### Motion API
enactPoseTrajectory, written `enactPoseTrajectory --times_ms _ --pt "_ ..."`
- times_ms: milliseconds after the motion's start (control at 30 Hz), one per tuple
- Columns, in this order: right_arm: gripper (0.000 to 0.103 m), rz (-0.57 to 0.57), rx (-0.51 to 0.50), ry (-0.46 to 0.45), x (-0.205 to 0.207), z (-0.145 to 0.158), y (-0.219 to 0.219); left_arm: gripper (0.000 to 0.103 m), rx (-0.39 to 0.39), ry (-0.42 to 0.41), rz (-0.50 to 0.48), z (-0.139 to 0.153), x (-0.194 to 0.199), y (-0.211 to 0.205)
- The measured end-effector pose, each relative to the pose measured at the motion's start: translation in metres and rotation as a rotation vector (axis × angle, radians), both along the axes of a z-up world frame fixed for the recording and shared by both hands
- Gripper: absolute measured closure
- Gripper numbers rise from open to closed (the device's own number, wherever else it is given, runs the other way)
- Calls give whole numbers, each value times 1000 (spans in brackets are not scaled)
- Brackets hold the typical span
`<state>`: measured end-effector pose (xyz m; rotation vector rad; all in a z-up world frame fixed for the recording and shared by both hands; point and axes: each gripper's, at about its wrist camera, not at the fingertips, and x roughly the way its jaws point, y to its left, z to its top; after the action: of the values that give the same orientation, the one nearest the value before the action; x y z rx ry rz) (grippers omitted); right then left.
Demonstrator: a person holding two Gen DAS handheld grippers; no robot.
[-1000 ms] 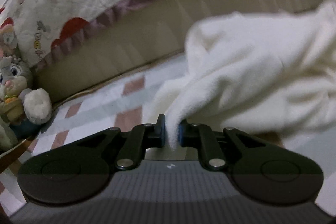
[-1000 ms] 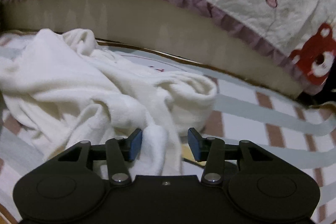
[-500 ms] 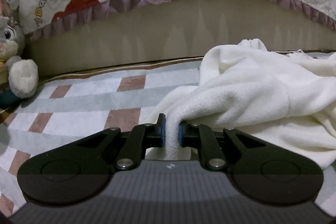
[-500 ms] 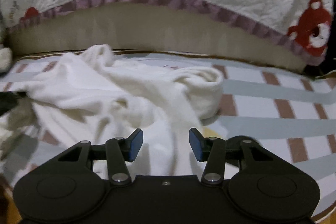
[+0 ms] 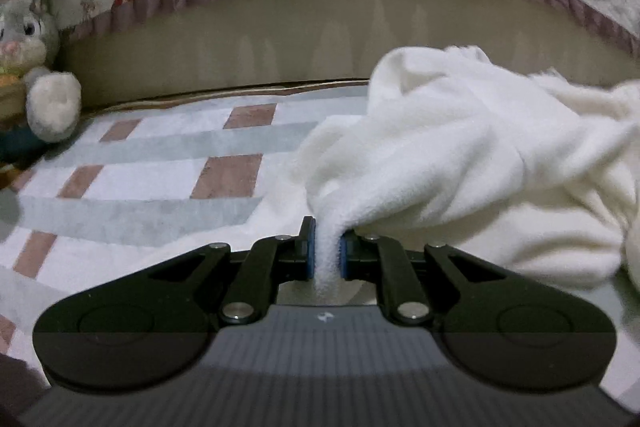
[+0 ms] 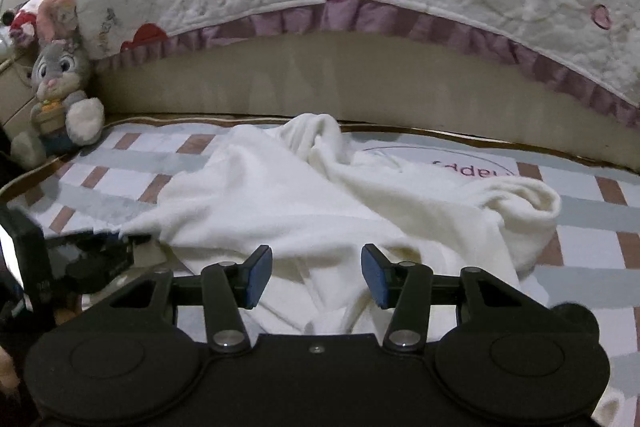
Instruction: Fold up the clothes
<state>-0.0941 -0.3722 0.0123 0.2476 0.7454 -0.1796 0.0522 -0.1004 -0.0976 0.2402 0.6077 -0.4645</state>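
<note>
White fleece garment (image 5: 460, 163), crumpled on bed: edge pinched between left gripper (image 5: 327, 253) jaws. Right gripper (image 6: 316, 277) jaws opening, empty (cloth beyond). Step: spreading flat. Next: second edge grasp.

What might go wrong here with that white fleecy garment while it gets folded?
The left gripper pinches only a narrow bunch of the white garment, so a tug may slip it free. The right gripper is opening with nothing clamped, so one side lies loose. The garment is crumpled; folding it now would likely trap wrinkles.
</note>
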Motion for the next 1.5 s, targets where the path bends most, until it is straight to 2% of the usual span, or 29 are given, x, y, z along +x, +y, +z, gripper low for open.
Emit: enactPoseTrajectory --times_ms 67,133,167,233,333,433,533,567,633,767,800,967,1067,1133,1200,1233,1267,1333,1367,1400,1433,1467,1500 --pt "48 -45 130 -4 -10 9 -8 92 9 -15 3 1 -4 2" --pt "46 -153 374 1 -25 20 -17 92 -53 24 34 8 3 9" --pt "46 -154 451 3 -29 27 -15 92 -95 54 51 10 7 15" --pt "46 -131 446 23 -28 45 -5 92 -120 73 64 13 10 21" --pt "46 -79 295 21 -13 63 7 92 -74 59 55 9 10 19" --pt "46 -31 222 38 -8 62 5 92 -72 69 52 6 12 19" --pt "46 -2 100 47 -14 59 -1 92 -92 71 39 8 16 23" --pt "46 -2 88 61 -17 55 -6 92 -110 85 36 8 18 26" --pt "46 -2 138 80 -21 44 -15 92 -146 114 32 7 23 33" --pt "46 60 160 108 -38 13 -4 92 -196 193 54 -4 33 37" --pt "46 94 160 114 -44 3 0 92 -198 198 55 -6 35 35" --pt "46 132 318 160 -47 -50 -3 90 -169 183 58 -14 36 27" --pt "45 94 227 141 -33 -70 2 88 -149 174 53 -16 37 25" --pt "42 8 176 101 -22 -79 0 88 -134 163 48 -16 37 23" --pt "42 -96 175 58 -16 -90 -5 89 -106 137 40 -16 34 18" --pt "38 -143 183 29 -14 -95 -8 90 -90 122 36 -16 32 16" --pt "31 -148 183 3 -12 -97 -9 91 -67 100 29 -16 29 12" --pt "27 -129 136 -26 1 -99 -4 92 -16 44 15 -16 18 2" --pt "34 -123 94 -37 6 -99 -2 92 2 23 14 -15 14 -1" --pt "49 -116 52 -48 10 -98 0 92 21 7 17 -14 10 -5" --pt "90 -95 29 -53 10 -95 -2 92 36 -8 20 -12 8 -8" --pt "90 -73 6 -58 10 -92 -4 92 39 -25 24 -6 7 -10" --pt "92 -48 21 -101 -2 -81 -10 92 41 -41 28 -1 5 -11"
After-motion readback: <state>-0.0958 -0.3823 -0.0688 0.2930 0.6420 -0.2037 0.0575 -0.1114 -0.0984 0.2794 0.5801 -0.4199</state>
